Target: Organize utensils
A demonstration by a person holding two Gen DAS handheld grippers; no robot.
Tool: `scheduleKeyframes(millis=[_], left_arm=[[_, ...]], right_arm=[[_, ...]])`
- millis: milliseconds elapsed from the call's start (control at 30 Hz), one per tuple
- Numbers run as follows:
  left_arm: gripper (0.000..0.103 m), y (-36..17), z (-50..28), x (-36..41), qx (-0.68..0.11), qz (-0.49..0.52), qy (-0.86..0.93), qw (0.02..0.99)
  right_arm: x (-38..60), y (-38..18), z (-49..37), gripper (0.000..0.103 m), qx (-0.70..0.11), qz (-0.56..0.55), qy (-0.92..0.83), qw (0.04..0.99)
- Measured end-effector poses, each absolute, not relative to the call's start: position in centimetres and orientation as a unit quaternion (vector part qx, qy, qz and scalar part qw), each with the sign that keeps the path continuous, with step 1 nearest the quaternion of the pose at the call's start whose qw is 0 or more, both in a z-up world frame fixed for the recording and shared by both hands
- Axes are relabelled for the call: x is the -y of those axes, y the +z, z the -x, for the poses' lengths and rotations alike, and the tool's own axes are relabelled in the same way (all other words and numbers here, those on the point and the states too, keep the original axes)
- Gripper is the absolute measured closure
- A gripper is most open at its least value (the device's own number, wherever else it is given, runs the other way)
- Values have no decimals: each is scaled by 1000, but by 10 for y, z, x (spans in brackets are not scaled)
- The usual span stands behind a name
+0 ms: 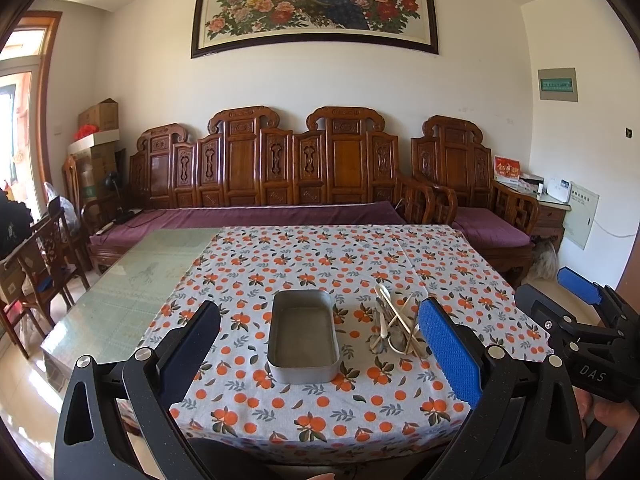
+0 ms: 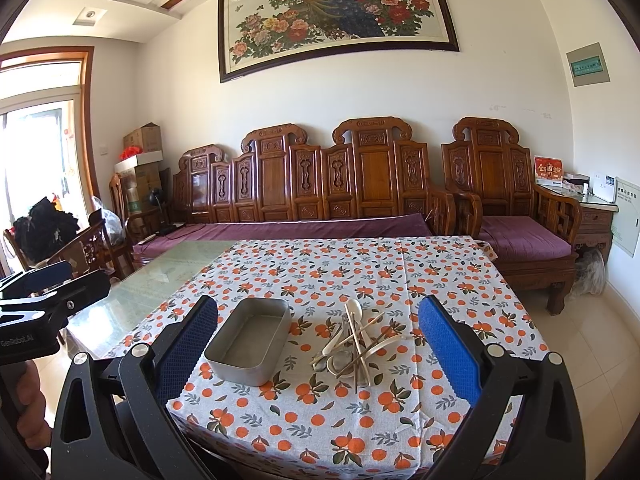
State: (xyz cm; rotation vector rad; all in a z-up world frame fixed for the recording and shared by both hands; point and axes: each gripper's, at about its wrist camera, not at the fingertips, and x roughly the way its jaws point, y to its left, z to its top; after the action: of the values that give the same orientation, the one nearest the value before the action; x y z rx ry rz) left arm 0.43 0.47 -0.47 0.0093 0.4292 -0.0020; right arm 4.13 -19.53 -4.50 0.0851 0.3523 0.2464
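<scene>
Utensils (image 2: pixel 354 344), spoons and chopsticks in a crossed pile, sit lower centre of my right wrist view, on the orange-print tablecloth (image 2: pixel 360 420). Going left to right: my left gripper (image 1: pixel 320 354) fingers wide apart, empty; metal tray (image 1: pixel 303 336) centre frame, empty; pile just right of it; my right gripper (image 2: pixel 318 354) also spread, holding nothing.

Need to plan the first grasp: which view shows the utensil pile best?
Right wrist view: the utensil pile lies unobstructed between the open fingers. In the left wrist view the pile is smaller, partly hidden behind the blue finger pad.
</scene>
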Motion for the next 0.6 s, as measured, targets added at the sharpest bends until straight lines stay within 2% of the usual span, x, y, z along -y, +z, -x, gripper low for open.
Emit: scheduleKeyframes(millis=[367,600], left_arm=[[7,-6,-2,-1,-222,-6,-3,975],[7,-23,-17,1,-254,-9,-13,967]], right_arm=[[194,-44,-41,3,-180,-43,120,975],[196,-56,-51,3,-192,-40,117,974]])
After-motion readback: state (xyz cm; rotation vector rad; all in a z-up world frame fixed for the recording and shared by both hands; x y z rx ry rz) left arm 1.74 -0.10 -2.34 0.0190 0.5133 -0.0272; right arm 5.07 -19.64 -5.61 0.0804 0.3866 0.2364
